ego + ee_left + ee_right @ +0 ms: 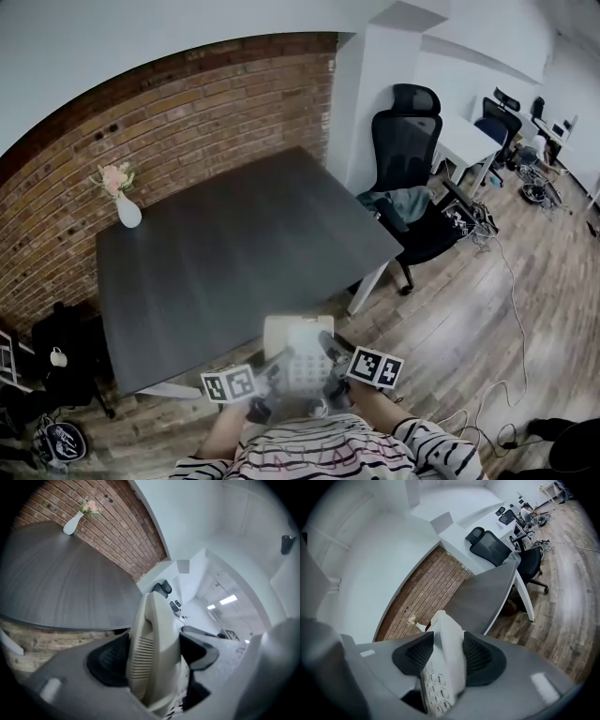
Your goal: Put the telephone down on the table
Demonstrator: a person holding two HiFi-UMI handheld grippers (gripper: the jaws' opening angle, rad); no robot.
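Observation:
A cream desk telephone [302, 354] with a keypad hangs in the air just short of the near edge of the dark grey table [234, 253]. Both grippers hold it by its sides. My left gripper [267, 380] is shut on its left side; in the left gripper view the black pads press the ribbed cream casing [152, 653]. On the opposite side my right gripper [330, 361] is shut, and the right gripper view shows the number keys [436, 686] between its pads. The tabletop lies ahead of the phone in both gripper views.
A white vase with pink flowers [125, 204] stands at the table's far left corner by the brick wall. A black office chair [412, 202] with cloth on it sits at the table's right. Bags [56, 441] lie on the wooden floor at left.

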